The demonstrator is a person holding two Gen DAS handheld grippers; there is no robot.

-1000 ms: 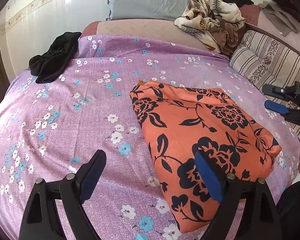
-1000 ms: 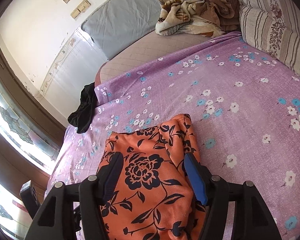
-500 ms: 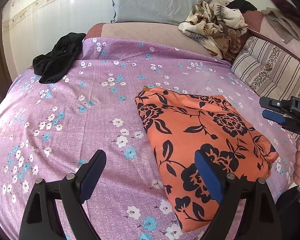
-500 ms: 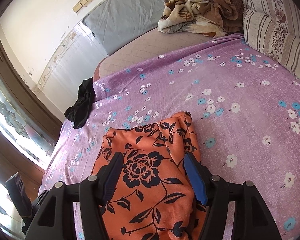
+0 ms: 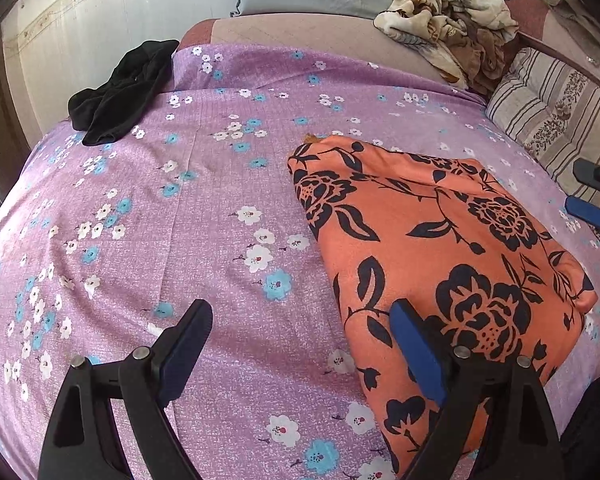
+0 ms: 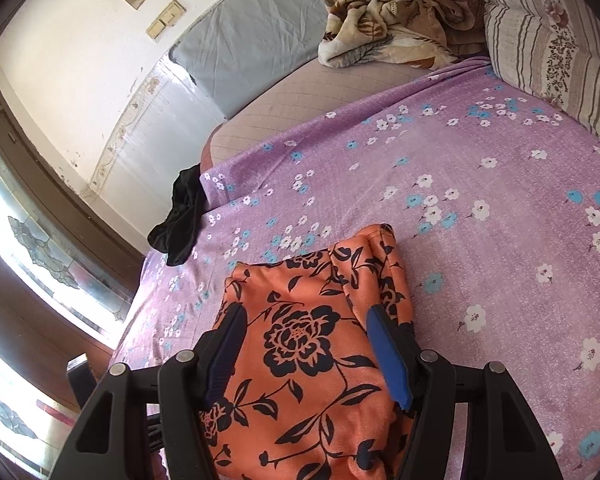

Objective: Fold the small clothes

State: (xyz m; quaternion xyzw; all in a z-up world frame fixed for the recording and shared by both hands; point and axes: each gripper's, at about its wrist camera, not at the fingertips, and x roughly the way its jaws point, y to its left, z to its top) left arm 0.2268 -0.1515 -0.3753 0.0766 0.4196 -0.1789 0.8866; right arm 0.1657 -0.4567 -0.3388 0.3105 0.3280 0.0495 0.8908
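Observation:
A folded orange garment with black flowers [image 5: 440, 248] lies on the purple flowered bedsheet [image 5: 180, 220]; it also shows in the right wrist view [image 6: 308, 344]. My left gripper [image 5: 300, 328] is open and empty, above the sheet at the garment's near left edge. My right gripper [image 6: 304, 332] is open and empty, hovering above the garment, its jaws apart over the cloth. The right gripper also shows at the right edge of the left wrist view [image 5: 592, 196].
A black garment [image 5: 120, 92] lies at the sheet's far left corner, also in the right wrist view [image 6: 180, 216]. A crumpled floral blanket [image 5: 448, 32], a grey pillow [image 6: 252, 44] and a striped pillow [image 5: 552, 112] sit at the head and right side.
Both grippers have drawn back and up from the garment, which lies still. Both stay open.

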